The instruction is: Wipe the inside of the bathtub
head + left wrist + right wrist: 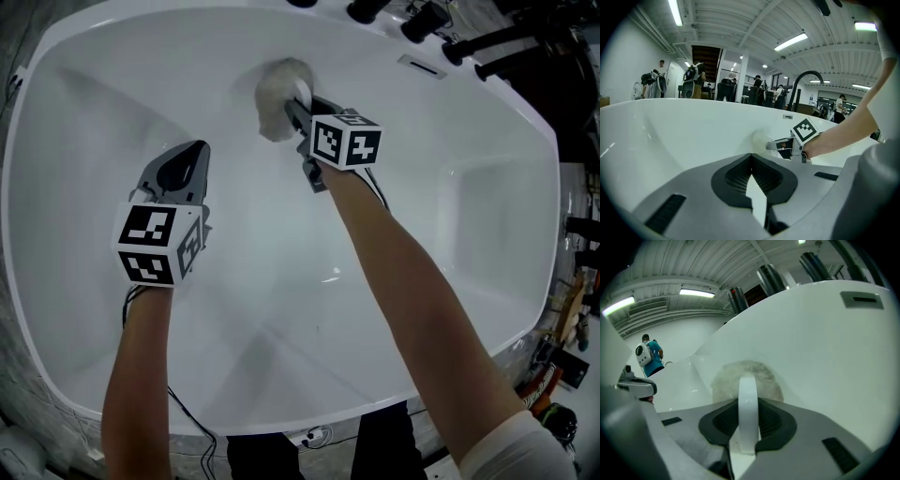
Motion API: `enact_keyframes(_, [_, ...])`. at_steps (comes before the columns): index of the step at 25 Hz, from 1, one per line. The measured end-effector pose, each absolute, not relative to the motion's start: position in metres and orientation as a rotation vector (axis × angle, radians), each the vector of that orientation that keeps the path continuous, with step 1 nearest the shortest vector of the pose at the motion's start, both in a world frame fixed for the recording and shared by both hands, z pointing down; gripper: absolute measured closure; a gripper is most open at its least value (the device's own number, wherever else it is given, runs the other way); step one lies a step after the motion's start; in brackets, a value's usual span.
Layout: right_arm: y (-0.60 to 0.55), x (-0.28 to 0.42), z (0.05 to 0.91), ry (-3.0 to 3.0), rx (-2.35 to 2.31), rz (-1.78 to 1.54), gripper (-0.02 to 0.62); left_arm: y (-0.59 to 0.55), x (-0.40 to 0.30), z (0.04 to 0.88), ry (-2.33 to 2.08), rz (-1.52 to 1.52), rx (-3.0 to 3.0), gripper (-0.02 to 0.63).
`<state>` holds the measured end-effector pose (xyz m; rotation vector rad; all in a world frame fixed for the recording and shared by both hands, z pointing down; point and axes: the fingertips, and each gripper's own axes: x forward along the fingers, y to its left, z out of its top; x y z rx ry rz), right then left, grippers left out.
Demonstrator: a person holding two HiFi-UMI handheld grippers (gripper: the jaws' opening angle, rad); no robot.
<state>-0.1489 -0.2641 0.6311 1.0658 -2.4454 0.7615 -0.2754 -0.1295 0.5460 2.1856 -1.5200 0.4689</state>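
Bathtub (281, 328) slick, my right gripper (300, 105) pinching scrub pad (272, 103) by strap (747, 394), hard push might pop it loose; left gripper (190, 155) pressed together, empty

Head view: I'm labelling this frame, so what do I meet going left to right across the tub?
In order: left gripper, shut and empty → scrubbing pad → right gripper, shut on the pad → overflow slot.

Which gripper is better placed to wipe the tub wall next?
Right. The right gripper is shut on the scrubber by its white handle, with the pad against the bathtub wall. The left gripper is shut, holds nothing and hovers apart from the scrubber.
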Motion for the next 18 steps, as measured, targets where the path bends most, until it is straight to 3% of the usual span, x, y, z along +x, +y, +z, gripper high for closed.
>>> enact_keyframes(7, [-0.273,-0.07,0.621,-2.412,1.166,0.786,0.505,-0.141,-0.219,0.53,-1.472,0.501,2.233,0.6])
enact_keyframes(12, [-0.282,0.041,0.611,-2.4,1.235,0.799,0.505,-0.149,-0.118,0.524,-1.42,0.546,2.275,0.6])
enact_keyframes(18, [-0.281,0.045,0.611,-2.388,1.268,0.813,0.505,-0.152,-0.117,0.523,-1.387,0.561,2.302,0.6])
